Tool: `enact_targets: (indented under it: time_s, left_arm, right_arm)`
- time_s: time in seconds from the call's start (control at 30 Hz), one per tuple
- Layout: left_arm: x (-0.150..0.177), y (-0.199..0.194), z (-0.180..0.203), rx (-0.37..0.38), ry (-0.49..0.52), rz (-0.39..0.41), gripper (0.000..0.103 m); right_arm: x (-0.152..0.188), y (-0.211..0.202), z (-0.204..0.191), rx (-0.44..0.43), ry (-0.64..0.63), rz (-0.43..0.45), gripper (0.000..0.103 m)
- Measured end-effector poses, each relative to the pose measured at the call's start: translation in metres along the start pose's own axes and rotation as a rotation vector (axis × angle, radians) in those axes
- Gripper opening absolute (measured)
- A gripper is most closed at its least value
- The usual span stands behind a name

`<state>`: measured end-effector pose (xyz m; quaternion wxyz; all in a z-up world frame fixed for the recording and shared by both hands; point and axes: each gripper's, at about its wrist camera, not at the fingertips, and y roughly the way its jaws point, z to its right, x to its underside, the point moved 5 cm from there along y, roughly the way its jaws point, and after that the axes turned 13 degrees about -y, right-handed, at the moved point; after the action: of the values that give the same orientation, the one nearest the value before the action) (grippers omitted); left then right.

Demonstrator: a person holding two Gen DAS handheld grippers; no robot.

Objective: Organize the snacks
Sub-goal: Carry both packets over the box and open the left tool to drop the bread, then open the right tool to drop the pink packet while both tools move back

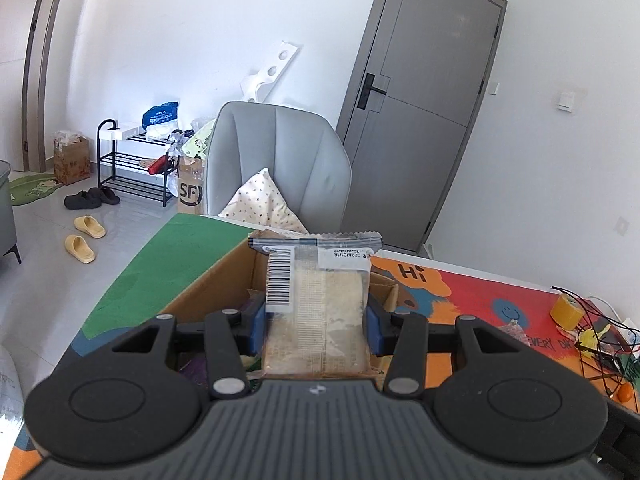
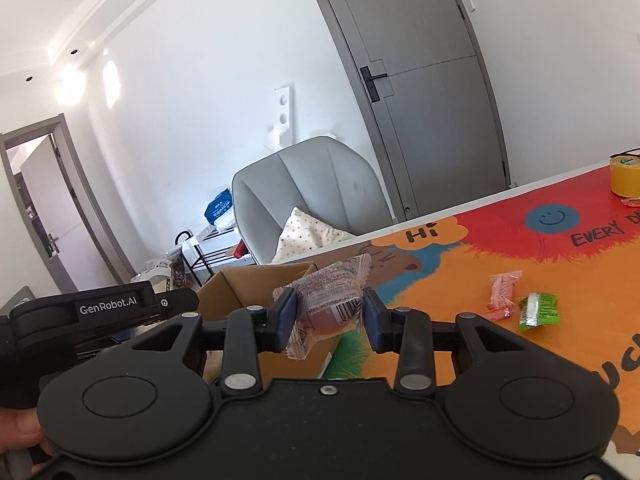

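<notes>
The left gripper [image 1: 316, 320] clamps a clear cracker pack [image 1: 318, 308], held over the open box [image 1: 224, 280] at the mat's left end. The right gripper [image 2: 329, 320] pinches a small wrapped sweet [image 2: 326, 300] just right of the box [image 2: 248, 284]. Neither snack is in yet. Some wrappers seem to lie inside the box already, though they are hard to make out. Still loose on the mat [image 2: 460, 272] to the right: a pink pack [image 2: 502, 290] and a green pack [image 2: 538, 310], so the job looks partway done.
</notes>
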<state>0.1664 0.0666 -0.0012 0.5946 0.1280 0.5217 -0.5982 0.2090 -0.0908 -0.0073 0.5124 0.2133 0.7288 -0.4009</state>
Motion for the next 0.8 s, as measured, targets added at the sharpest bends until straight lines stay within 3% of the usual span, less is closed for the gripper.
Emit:
enact_targets:
  time_s: [0.27,0.37,0.47,0.8]
  left_arm:
    - [-0.001,0.017,-0.023,-0.021,-0.024,-0.058,0.047]
    - [-0.001,0.019,-0.027,-0.010,-0.021,-0.078,0.054]
    - [-0.006,0.015,-0.030,-0.001,-0.027,-0.053,0.070]
    - [-0.028,0.004,-0.053,-0.026,-0.075,0.019,0.076]
  right_arm:
    - [-0.004,0.021,-0.023,-0.033,-0.021,-0.019,0.037]
    - [-0.005,0.028,-0.029,-0.039,-0.023,-0.026,0.037]
    - [-0.007,0.034,-0.034,-0.044,-0.028,-0.031,0.037]
    - [-0.015,0.060,-0.046,-0.065,-0.027,-0.054,0.037]
